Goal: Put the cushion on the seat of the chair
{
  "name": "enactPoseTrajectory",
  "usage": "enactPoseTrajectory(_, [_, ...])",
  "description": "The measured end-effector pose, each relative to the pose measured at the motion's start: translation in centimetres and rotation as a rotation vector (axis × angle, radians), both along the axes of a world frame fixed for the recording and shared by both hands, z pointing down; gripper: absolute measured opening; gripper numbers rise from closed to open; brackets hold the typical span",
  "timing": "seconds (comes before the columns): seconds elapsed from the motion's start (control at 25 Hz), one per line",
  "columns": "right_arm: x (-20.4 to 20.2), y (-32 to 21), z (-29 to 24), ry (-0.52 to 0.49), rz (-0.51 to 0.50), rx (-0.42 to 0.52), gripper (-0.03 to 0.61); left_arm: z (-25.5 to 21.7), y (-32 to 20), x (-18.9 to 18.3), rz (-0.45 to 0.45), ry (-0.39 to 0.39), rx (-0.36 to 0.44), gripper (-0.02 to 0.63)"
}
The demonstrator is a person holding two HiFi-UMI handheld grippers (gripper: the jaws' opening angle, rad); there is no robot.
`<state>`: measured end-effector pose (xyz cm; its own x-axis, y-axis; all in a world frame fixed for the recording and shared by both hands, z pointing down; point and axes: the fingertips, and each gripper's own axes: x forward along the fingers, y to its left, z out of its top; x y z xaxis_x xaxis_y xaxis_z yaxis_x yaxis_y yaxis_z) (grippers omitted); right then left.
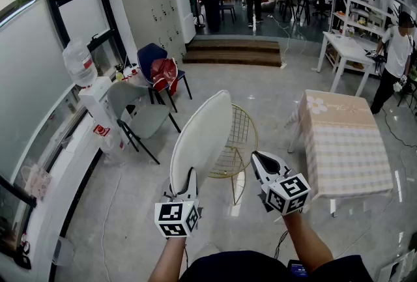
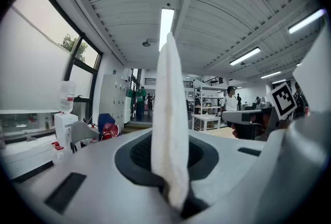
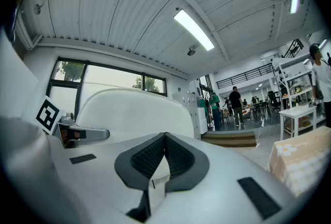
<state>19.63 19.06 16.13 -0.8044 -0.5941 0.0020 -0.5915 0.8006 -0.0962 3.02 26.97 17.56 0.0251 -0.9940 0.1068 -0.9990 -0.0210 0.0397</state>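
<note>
Closest to the lens, at the bottom of the head view: clamping with the left tongs [image 1: 189,180], pinched nearly shut on the bottom edge of a white oval cushion [image 1: 203,134]. Holding that cushion upright on its edge, rising tall and thin straight out of the pads in the left gripper view. Hovering level just beside the cushion with the right tongs [image 1: 260,161], tips pressing together, gripping nothing. Hanging in the air in front of a gold wire chair [image 1: 243,139], covering part of its frame and not lying on its seat. Standing on a pale glossy floor [image 1: 273,85], close to a table [image 1: 344,144] with a checked cloth on the right. Lining the window side on the left: a water dispenser [image 1: 90,88], a grey chair [image 1: 140,111], a blue chair [image 1: 151,55] carrying a red bag [image 1: 163,72]. Standing and walking far behind, several people.
</note>
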Motion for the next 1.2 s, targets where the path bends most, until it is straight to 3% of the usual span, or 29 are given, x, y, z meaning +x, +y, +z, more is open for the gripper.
enactPoseTrajectory(1.2, [1.4, -1.2, 1.9, 0.008, -0.046, -0.053, 0.02, 0.8, -1.0, 2.3, -0.021, 0.0, -0.038, 0.061])
